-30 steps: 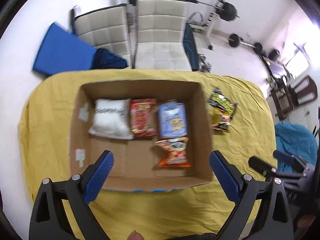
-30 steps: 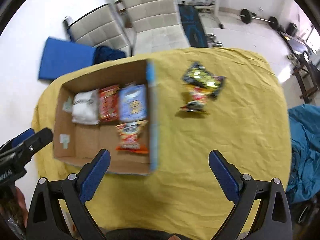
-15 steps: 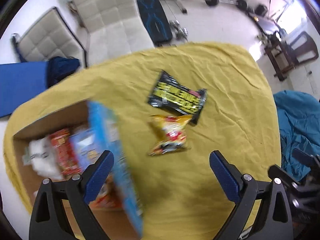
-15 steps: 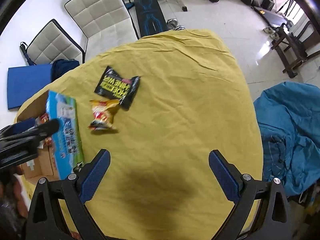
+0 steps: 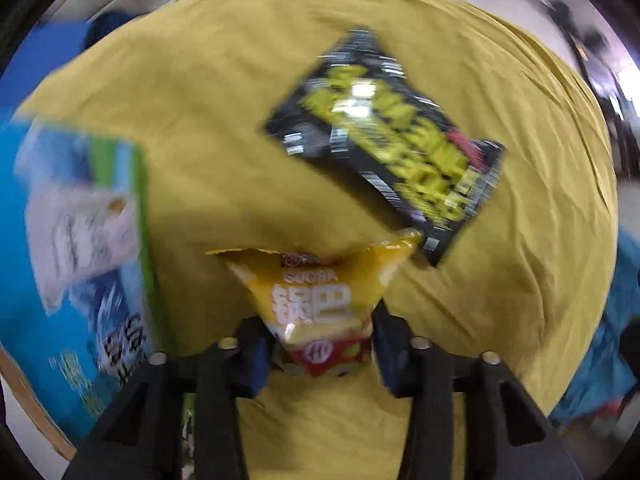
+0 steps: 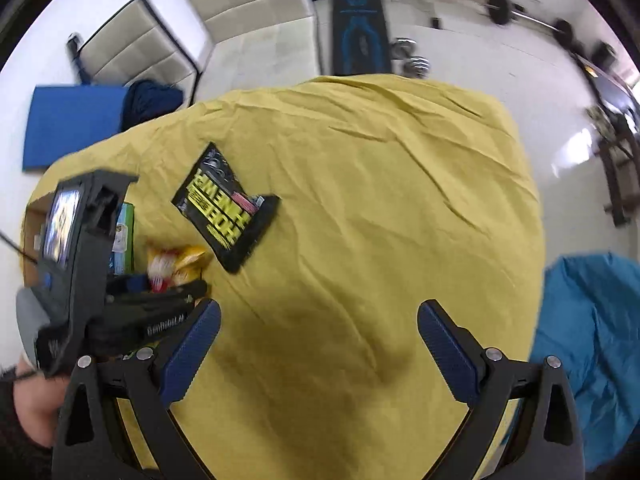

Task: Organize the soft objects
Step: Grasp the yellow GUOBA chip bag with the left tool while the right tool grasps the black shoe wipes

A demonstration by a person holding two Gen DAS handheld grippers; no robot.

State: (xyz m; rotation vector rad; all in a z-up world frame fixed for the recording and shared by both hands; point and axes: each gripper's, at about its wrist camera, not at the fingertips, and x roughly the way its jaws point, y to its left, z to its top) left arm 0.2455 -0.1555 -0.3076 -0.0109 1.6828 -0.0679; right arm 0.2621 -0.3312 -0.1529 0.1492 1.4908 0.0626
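Left gripper [image 5: 322,344] now pinching yellow packet [image 5: 316,292] (print legible)

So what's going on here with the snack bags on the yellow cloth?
A person with a gripper in each hand is sorting snack bags. The left gripper has just closed on the small yellow snack bag, beside the cardboard box. The black-and-yellow bag lies flat on the yellow cloth, untouched. The right gripper hovers open over bare cloth, holding nothing.
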